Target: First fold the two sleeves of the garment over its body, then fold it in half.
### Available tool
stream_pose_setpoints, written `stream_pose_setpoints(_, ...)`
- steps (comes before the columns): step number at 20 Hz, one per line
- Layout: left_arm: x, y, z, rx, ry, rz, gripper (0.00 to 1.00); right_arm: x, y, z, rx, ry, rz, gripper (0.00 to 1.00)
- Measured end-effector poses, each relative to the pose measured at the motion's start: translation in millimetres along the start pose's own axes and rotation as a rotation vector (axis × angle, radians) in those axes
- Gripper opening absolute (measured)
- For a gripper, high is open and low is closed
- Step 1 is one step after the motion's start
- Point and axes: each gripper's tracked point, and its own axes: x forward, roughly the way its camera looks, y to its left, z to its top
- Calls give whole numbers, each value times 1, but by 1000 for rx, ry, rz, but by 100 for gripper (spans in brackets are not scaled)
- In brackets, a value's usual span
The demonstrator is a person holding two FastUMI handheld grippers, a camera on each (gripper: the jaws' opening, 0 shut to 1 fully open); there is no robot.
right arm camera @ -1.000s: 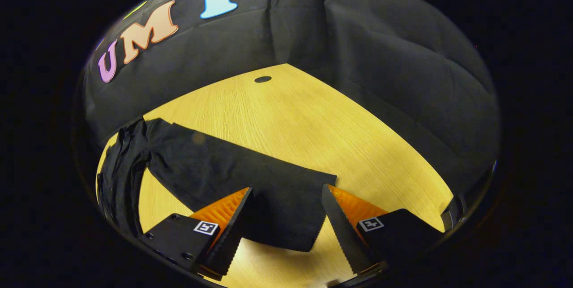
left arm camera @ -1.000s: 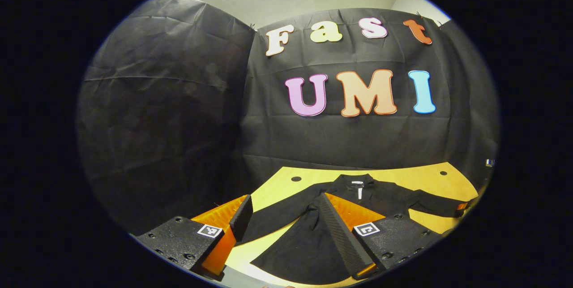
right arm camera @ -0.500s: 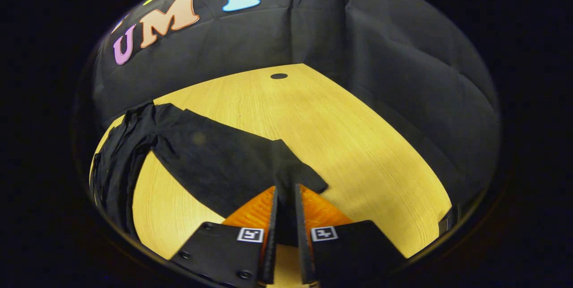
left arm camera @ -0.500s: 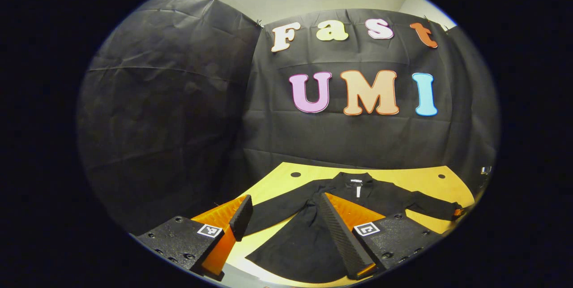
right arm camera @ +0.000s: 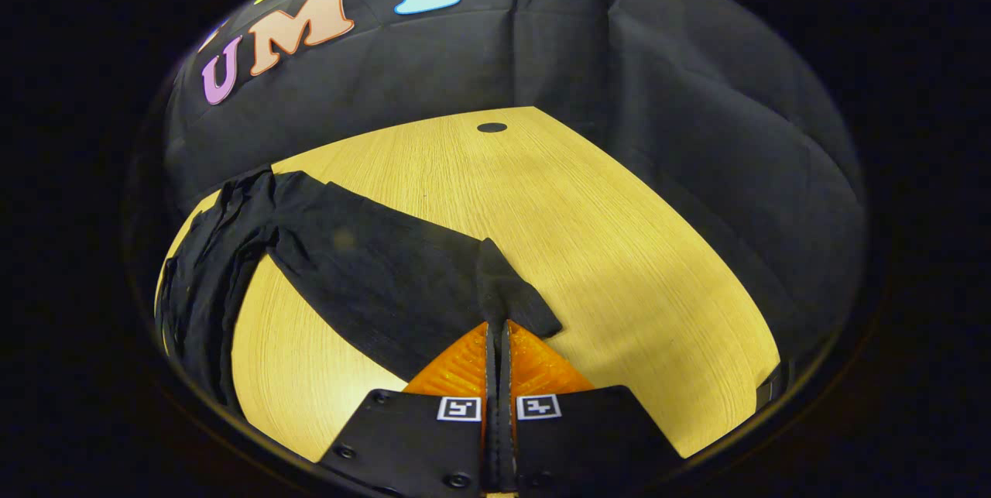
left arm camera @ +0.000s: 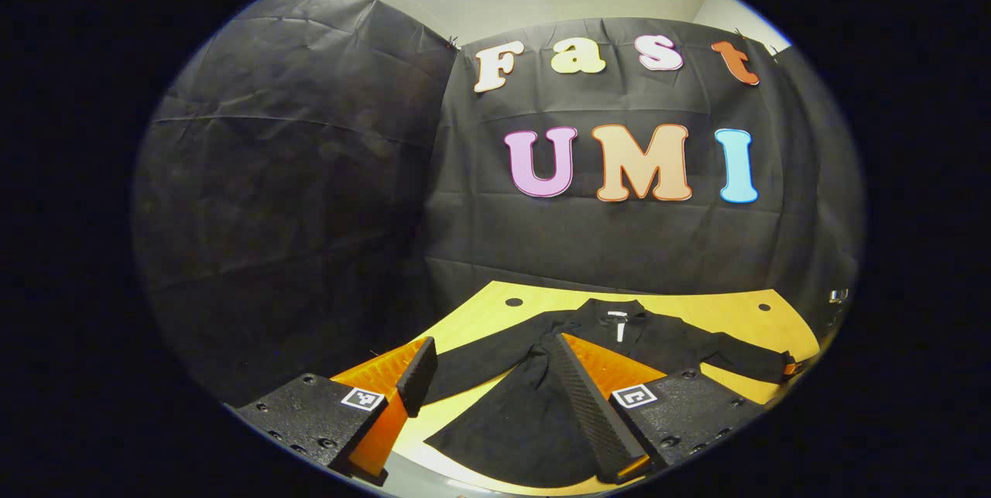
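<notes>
Pinching the cuff end of one sleeve [right arm camera: 433, 281], our right gripper [right arm camera: 496, 343] has both fingers pressed together on the fabric, which bunches into a small ridge just ahead of the tips. We count one garment, a black long-sleeved cloth top [left arm camera: 542, 405], with two sleeves, lying on the light wooden bench [right arm camera: 604, 235]. From the right gripper view, the held sleeve runs back across the bench toward the crumpled body of the garment at the bench's left edge. One dark round hole [right arm camera: 492, 127] sits near the far edge.

Our left gripper [left arm camera: 488, 362] is spread wide, its fingers [left arm camera: 584, 405] apart and touching nothing that we can tell, poised low over the near edge of the bench above the garment's hem. In the left gripper view the garment lies flat, collar toward the far edge, the other sleeve [left arm camera: 480, 355] stretched toward the left corner. Two dark holes show near the far edge in this view.
</notes>
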Motion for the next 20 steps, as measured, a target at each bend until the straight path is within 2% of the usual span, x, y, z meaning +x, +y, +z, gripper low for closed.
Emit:
stream_pose_setpoints(3, 0, -1, -2, -3, -1, 3, 93, 0, -1, 0, -7, -8, -10, 3)
stream_pose_setpoints(5, 1, -3, -3, -10, 1, 2, 89, 0, 0, 0, -3, -6, -7, 0)
stream_pose_setpoints(6, 1, -3, -5, -12, 3, -1, 93, 0, 0, 1, 11, 0, -5, 3)
stream_pose_setpoints(14, 20, 8, -15, 2, 34, -20, 91, -3, 5, 7, 112, 48, 1, 2)
stream_pose_setpoints(17, 37, 19, -21, 3, 50, -29, 94, -13, 15, 22, 101, 31, -7, 2)
stream_pose_setpoints(20, 57, 31, -22, 6, 58, -38, 91, -23, 35, 48, 81, -3, -7, 2)
